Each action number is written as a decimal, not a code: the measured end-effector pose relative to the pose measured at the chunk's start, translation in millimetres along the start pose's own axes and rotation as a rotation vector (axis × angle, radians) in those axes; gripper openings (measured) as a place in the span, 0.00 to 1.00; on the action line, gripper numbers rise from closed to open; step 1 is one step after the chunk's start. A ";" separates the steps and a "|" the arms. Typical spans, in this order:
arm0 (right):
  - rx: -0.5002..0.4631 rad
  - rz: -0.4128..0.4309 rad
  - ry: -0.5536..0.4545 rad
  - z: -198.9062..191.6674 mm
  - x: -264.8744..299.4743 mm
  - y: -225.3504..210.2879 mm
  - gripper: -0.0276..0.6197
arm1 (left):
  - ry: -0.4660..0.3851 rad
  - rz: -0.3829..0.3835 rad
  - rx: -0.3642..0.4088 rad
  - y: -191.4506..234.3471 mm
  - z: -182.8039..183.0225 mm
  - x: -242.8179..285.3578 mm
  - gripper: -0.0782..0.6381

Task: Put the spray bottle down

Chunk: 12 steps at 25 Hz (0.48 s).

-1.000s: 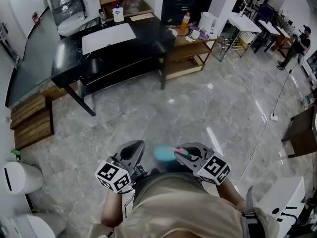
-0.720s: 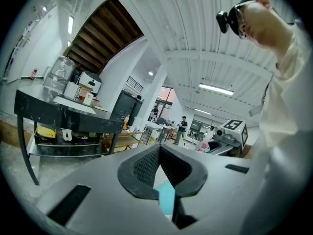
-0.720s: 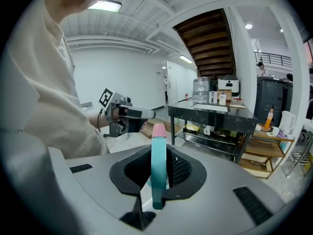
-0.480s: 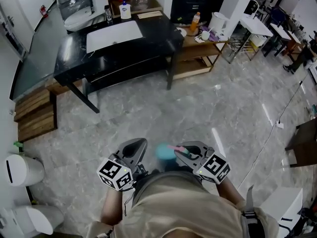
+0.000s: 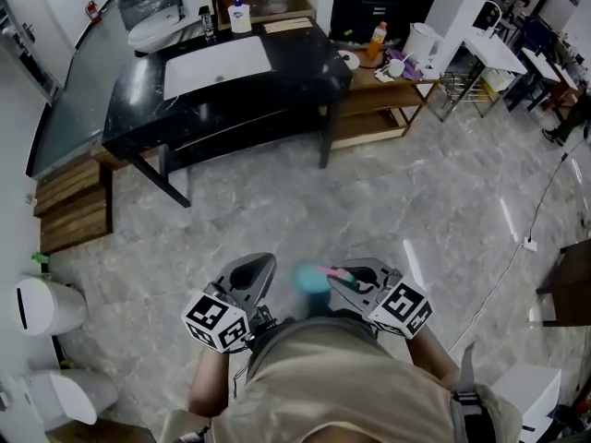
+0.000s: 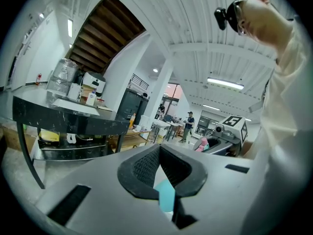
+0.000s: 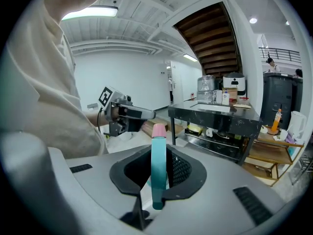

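Well, right claw [image 7: 159,153] clamped on the spray bottle [image 7: 158,175], in the air over the floor, well apart from the black counter [image 5: 138,109] | left claw [image 6: 159,151] jaws together, idle | advice: carry it level, seat the base first, then loosen.

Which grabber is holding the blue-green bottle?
The right gripper: its jaws pinch the teal, pink-topped spray bottle. The left gripper is shut, without it.

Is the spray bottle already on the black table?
No, the right claw grips the spray bottle, away from the black table.
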State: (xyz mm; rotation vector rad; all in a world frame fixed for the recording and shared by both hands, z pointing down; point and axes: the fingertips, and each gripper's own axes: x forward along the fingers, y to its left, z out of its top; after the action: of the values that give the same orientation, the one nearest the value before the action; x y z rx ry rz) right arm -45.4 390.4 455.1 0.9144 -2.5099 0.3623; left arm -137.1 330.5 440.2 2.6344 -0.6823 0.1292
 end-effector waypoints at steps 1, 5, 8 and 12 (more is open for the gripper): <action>0.001 0.004 -0.003 0.6 -1.1 -4.5 0.14 | 0.007 0.002 0.003 -0.6 1.1 4.2 0.12; 0.011 0.013 -0.015 -0.6 -5.8 -21.3 0.14 | 0.029 0.006 0.021 -3.8 4.9 22.6 0.12; 0.016 0.015 -0.017 -4.9 -10.6 -35.3 0.14 | 0.041 0.006 0.044 -7.5 6.9 39.0 0.12; 0.025 0.022 -0.027 -6.5 -16.8 -51.6 0.14 | 0.055 0.009 0.059 -10.9 10.7 57.4 0.12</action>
State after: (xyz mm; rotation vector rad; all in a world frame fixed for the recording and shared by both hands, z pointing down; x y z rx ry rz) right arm 2.1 363.5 457.4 0.9071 -2.5474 0.3912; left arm -81.7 309.2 437.3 2.6735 -0.6812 0.2267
